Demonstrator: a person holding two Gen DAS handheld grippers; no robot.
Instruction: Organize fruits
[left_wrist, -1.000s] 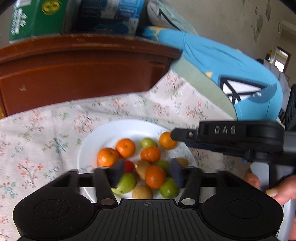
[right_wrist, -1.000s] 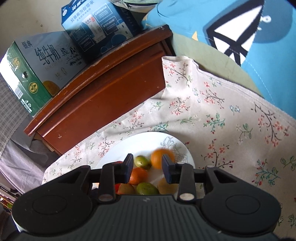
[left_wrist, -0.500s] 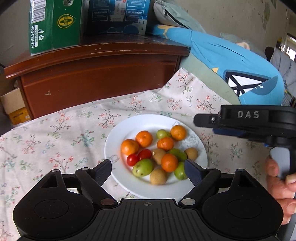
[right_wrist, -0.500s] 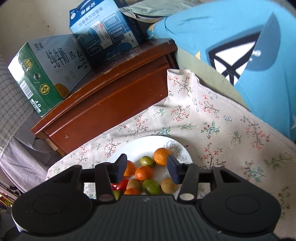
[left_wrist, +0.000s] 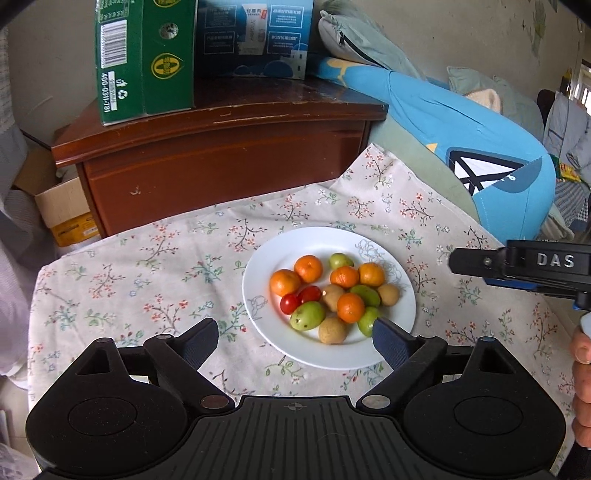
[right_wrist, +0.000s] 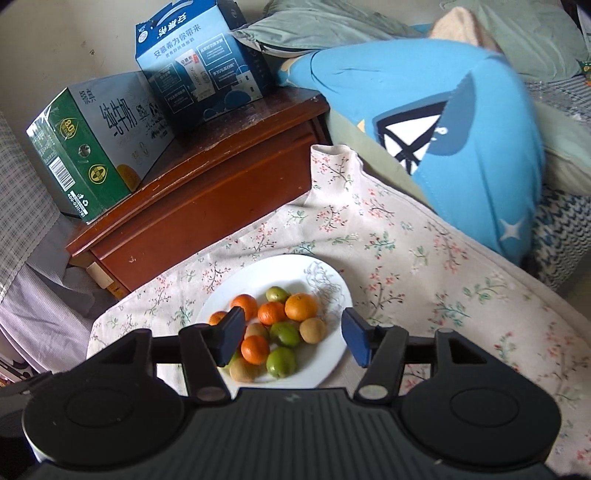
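A white plate (left_wrist: 303, 242) sits on a floral cloth and holds several oranges (left_wrist: 308, 268), green fruits (left_wrist: 307, 315), brown kiwis (left_wrist: 333, 330) and two cherry tomatoes (left_wrist: 290, 303). My left gripper (left_wrist: 295, 338) is open and empty, above the plate's near rim. The plate also shows in the right wrist view (right_wrist: 334, 280), with an orange (right_wrist: 301, 306) and a green fruit (right_wrist: 285, 334) on it. My right gripper (right_wrist: 293, 338) is open and empty above the fruit. Its body shows at the right in the left wrist view (left_wrist: 517, 264).
A brown wooden cabinet (left_wrist: 221, 155) stands behind the cloth with a green carton (left_wrist: 144, 59) and a blue carton (left_wrist: 255, 37) on top. A blue shark cushion (left_wrist: 461, 147) lies to the right. A cardboard box (left_wrist: 62, 210) is at the left.
Both grippers have pulled up and back from the plate and their jaws have opened wider. More of the cloth and cabinet is in view.
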